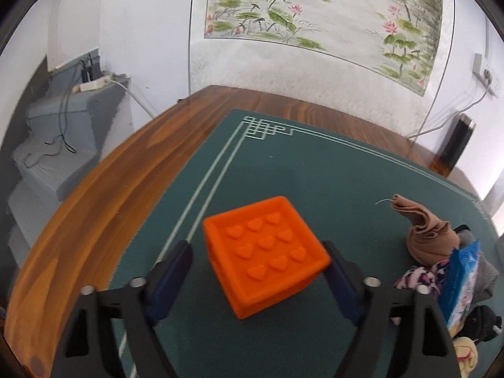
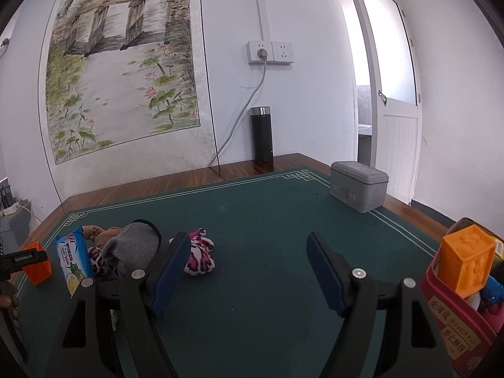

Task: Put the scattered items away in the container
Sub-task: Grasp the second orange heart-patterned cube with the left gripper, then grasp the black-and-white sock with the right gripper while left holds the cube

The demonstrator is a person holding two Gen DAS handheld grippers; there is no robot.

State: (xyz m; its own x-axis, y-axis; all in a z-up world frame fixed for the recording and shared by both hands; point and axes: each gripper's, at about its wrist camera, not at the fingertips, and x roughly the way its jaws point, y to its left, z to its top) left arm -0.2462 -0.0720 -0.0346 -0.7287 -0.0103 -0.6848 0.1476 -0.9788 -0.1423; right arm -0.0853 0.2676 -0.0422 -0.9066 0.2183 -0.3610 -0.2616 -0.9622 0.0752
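An orange cube with raised hearts [image 1: 266,253] sits on the green mat between the fingers of my left gripper [image 1: 258,261]; the jaws are wide apart and I see gaps on both sides. It also shows at the left edge of the right wrist view [image 2: 37,263]. My right gripper [image 2: 249,261] is open and empty above the mat. A red box [image 2: 456,324] at the right holds an orange-yellow block [image 2: 466,261] and other items. A pile lies at the left: a blue packet [image 2: 74,260], a grey sock [image 2: 132,247], a pink leopard-print cloth [image 2: 200,252] and a tan stocking [image 1: 425,236].
A grey tin [image 2: 359,186] stands at the mat's far right corner. A black flask [image 2: 262,134] stands by the wall with a grey cable beside it. The green mat [image 2: 267,214] covers the wooden table [image 1: 94,189], whose left edge drops off to grey steps.
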